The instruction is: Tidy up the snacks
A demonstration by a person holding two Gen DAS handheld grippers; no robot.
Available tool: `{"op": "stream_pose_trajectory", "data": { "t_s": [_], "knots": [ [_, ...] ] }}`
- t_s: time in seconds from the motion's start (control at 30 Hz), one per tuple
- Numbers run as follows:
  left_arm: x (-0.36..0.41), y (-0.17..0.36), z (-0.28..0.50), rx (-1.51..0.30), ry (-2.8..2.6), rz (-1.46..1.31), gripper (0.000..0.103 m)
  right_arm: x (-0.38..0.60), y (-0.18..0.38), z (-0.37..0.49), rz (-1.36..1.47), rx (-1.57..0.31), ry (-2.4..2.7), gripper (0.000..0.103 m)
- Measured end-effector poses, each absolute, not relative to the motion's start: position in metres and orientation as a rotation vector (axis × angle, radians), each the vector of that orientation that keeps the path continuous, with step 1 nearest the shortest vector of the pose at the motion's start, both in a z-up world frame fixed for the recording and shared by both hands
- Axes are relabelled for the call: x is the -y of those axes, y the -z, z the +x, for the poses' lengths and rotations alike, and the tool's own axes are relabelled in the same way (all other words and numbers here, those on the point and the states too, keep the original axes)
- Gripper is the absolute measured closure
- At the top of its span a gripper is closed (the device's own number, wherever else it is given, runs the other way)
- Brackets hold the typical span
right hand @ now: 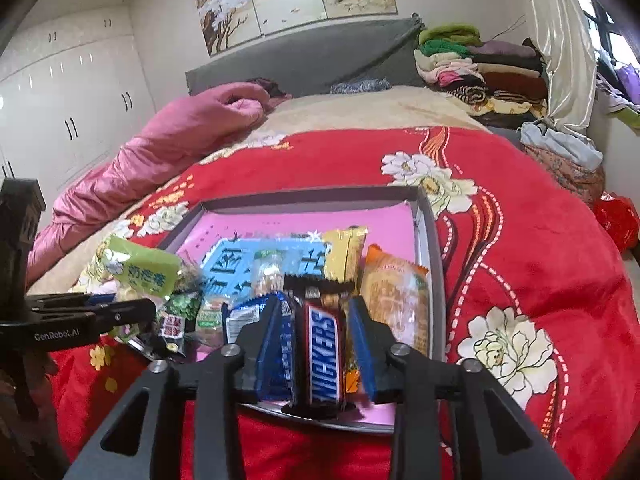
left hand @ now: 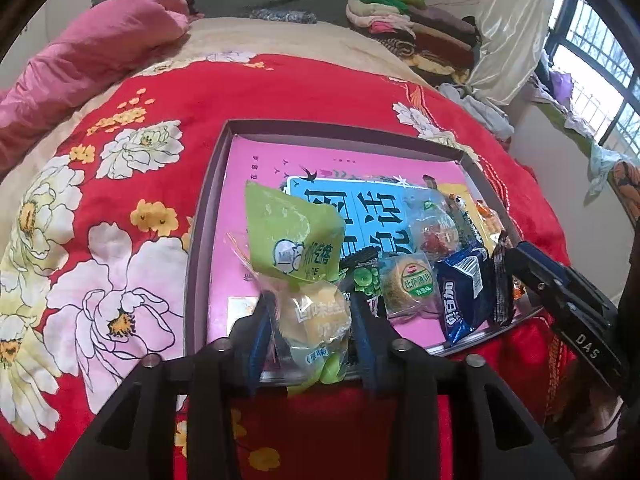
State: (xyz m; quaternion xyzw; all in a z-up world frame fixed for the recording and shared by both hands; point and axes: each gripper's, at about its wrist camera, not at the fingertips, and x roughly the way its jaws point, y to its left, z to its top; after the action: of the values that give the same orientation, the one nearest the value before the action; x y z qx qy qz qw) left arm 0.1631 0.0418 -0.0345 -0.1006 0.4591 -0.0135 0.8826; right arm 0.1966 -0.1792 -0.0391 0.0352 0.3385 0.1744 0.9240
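The right hand-held gripper clamps a SNICKERS bar; the left hand-held gripper (arm marked "GenRobot.AI") grips a green-labelled cake packet.

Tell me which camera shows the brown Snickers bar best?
The right wrist view: the brown Snickers bar stands between the right gripper's fingers, logo readable. The left wrist view shows only a dark wrapper edge beside that gripper.

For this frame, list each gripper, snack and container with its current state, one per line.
left gripper: shut on yellow-green pastry packet, above the tray's near edge
right gripper: shut on Snickers bar, held on end
dark blue biscuit packet: lying in tray
round cracker packet: lying in tray
orange snack packet: lying in tray
shallow tray: open, on the bed
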Motion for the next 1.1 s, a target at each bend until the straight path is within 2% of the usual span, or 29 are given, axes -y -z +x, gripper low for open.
{"op": "stream_pose_trajectory", "data": {
  "t_s": [0.13,0.43,0.53,0.67,0.8,0.87,1.1],
  "knots": [
    [-0.043,0.03,0.16,-0.947,0.021,-0.202,0.042,0.184,0.032,0.191,0.089,-0.672,-0.339,0.058],
    [-0.055,0.011,0.151,-0.903,-0.005,-0.225,0.029,0.193,0.015,0.17,0.088,-0.626,-0.303,0.05],
    [-0.057,0.0,0.144,-0.878,-0.013,-0.225,0.027,0.194,0.008,0.162,0.083,-0.608,-0.292,0.048],
    [-0.052,-0.016,0.128,-0.844,-0.047,-0.198,0.024,0.194,-0.003,0.146,0.079,-0.579,-0.279,0.038],
    [-0.039,-0.027,0.112,-0.84,-0.048,-0.165,0.024,0.189,-0.01,0.127,0.065,-0.576,-0.289,0.035],
    [-0.031,-0.03,0.101,-0.842,-0.039,-0.15,0.024,0.185,-0.01,0.118,0.06,-0.591,-0.3,0.03],
    [-0.015,-0.03,0.07,-0.865,-0.032,-0.133,0.024,0.174,-0.013,0.089,0.007,-0.599,-0.289,0.024]
  ]
}}
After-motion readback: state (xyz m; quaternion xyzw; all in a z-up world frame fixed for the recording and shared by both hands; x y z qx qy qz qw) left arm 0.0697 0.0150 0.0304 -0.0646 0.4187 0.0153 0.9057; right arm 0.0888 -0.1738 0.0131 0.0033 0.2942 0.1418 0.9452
